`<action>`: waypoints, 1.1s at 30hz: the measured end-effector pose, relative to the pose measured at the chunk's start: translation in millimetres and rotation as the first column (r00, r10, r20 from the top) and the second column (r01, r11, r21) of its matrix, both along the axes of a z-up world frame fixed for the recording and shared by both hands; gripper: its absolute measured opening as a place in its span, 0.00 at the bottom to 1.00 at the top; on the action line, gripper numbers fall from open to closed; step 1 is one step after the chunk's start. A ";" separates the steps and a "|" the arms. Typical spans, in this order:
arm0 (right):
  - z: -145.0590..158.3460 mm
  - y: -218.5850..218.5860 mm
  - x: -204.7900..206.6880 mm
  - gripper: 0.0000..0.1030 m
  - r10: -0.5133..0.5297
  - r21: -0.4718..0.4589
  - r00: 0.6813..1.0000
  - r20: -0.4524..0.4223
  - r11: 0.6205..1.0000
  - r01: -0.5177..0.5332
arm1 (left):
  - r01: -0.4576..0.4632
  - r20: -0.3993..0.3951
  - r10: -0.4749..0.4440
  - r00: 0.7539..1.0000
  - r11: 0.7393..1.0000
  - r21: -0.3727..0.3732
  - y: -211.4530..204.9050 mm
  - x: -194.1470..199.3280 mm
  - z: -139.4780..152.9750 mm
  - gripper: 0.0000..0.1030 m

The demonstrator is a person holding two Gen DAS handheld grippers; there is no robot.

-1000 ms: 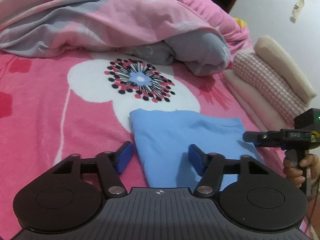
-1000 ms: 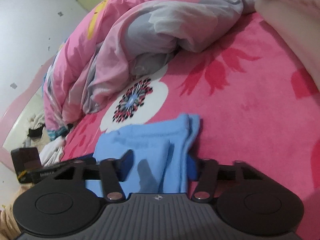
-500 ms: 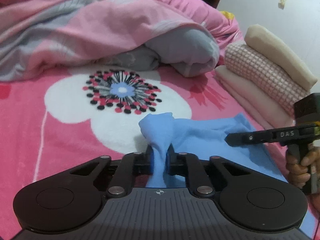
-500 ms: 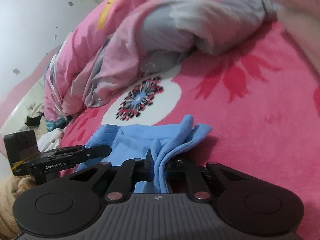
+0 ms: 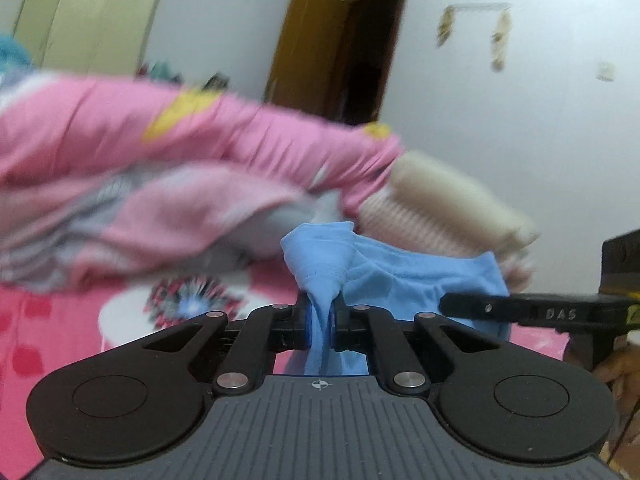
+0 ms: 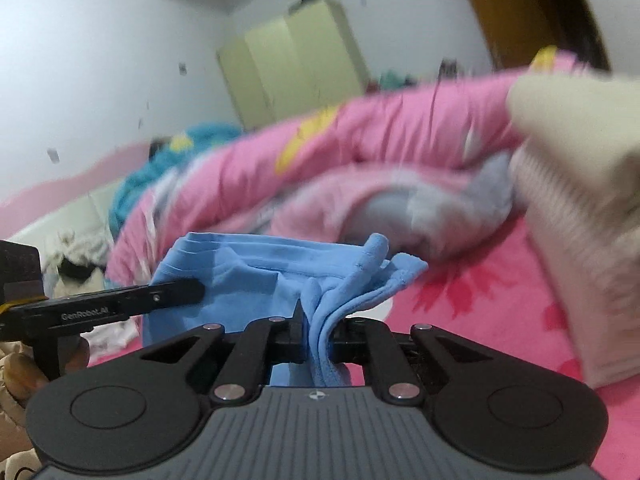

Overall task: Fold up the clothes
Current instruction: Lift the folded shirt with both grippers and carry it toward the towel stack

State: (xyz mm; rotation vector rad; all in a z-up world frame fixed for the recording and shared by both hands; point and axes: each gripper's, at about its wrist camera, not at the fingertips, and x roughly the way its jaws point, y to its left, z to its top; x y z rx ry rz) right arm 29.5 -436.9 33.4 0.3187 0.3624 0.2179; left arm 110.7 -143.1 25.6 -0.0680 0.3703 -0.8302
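Note:
A light blue folded garment (image 5: 404, 276) hangs above the pink bed, stretched between both grippers. My left gripper (image 5: 321, 326) is shut on one bunched corner of it. My right gripper (image 6: 318, 334) is shut on the opposite edge, several layers pinched between its jaws; the same blue garment (image 6: 256, 268) spreads to the left in the right wrist view. The right gripper (image 5: 520, 314) shows side-on at the right of the left wrist view, held by a hand. The left gripper (image 6: 112, 304) shows side-on at the left of the right wrist view.
A crumpled pink and grey duvet (image 5: 160, 184) lies across the back of the pink flowered bed cover (image 5: 52, 320). A stack of folded cream and checked clothes (image 5: 448, 204) sits to the right. A wardrobe (image 6: 292, 76), a door (image 5: 340, 52) and white walls stand behind.
Both grippers, open around the garment a second ago, shut on its edges and have lifted it off the bed. Both views now tilt up toward the room, blurred by motion.

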 end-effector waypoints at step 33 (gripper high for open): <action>205.7 -240.7 34.3 0.08 -0.353 -0.244 0.836 0.421 0.843 0.479 | 0.236 0.253 -0.194 0.948 0.961 -0.147 -273.2 56.9 153.3 0.06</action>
